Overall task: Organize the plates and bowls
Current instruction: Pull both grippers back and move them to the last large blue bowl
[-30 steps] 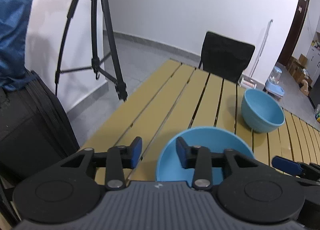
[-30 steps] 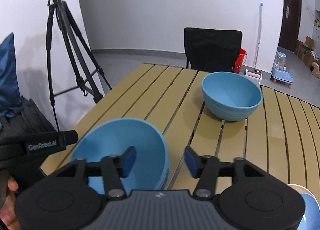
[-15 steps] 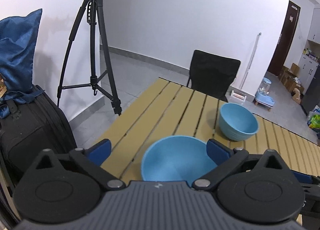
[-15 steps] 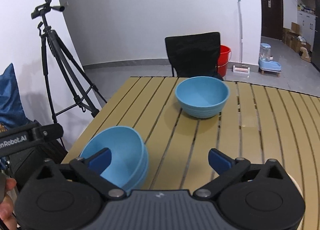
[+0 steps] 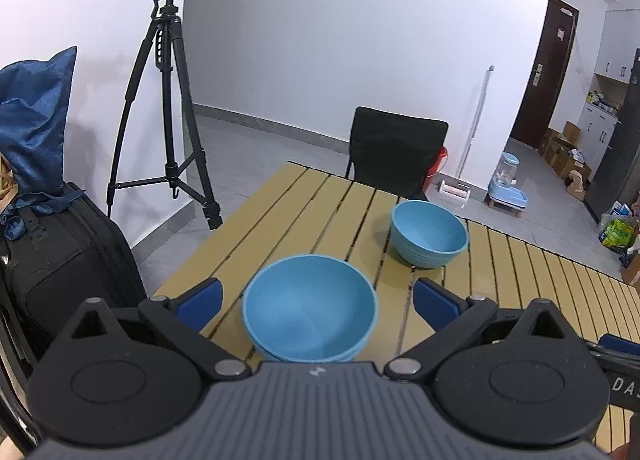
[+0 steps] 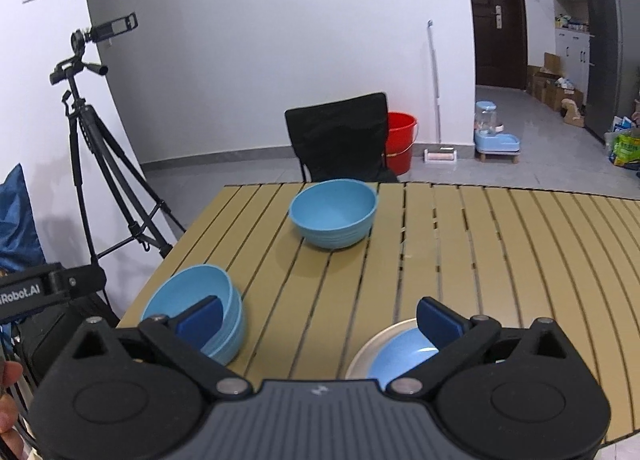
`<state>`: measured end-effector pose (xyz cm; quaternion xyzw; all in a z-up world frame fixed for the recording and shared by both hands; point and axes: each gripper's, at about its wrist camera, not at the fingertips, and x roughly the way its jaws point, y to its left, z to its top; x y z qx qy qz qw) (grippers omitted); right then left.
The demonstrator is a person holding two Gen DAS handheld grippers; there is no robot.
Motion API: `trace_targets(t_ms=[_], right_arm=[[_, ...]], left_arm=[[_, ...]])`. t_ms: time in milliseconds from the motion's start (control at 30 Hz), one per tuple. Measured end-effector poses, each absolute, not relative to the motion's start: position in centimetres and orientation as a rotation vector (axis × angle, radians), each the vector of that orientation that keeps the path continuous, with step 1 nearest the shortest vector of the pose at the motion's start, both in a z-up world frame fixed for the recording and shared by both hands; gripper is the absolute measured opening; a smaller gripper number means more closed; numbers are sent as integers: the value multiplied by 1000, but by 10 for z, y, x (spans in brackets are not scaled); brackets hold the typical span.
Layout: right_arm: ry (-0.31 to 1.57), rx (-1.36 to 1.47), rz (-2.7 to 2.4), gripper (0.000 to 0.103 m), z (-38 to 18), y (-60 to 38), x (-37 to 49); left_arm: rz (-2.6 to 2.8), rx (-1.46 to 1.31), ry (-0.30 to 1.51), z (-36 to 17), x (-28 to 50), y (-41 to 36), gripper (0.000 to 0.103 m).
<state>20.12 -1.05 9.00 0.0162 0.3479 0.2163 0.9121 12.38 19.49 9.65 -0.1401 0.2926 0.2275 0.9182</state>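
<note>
Both tools are spread wide with nothing between their pads: the left tool [image 5: 316, 302] hangs over the near stack of blue bowls [image 5: 310, 308], and the right tool [image 6: 320, 318] hangs above bare slats of the tabletop [image 6: 500, 244].

From the right wrist view, that stack sits at about 8 o'clock on the tabletop, close to its left edge, with several rims showing nested one inside another. A single blue bowl [image 6: 334, 212] stands alone near 12 o'clock, well apart from the stack, just in front of the black chair [image 6: 340, 136]. At about 5 o'clock, a blue plate [image 6: 404, 360] lies on a pale plate [image 6: 370, 344], half hidden behind the right tool's body.

I would guess these bowls are light and stiff, plastic or melamine rather than heavy stoneware, with a smooth matte skin that could slide under a weak pinch. The walls are deep and rounded, so the sensible hold looks to be the rim: one pad inside, one outside, pinching the wall near the top edge. The lone bowl has faint ridges low on its outside, which might give some bite, but the rim seems the surer place. The plates, lying flat, offer only their thin edge.
</note>
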Motion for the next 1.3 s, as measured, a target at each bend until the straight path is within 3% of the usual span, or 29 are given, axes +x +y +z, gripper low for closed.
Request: trace_targets(t_ms=[833,1300], right_arm=[[687,53,371,103,98,-66,183],[717,29,363,103,87,-67,225]], left_arm=[[398,-232,599,100,127,153,103],[399,-237,649,88,181,158,103]])
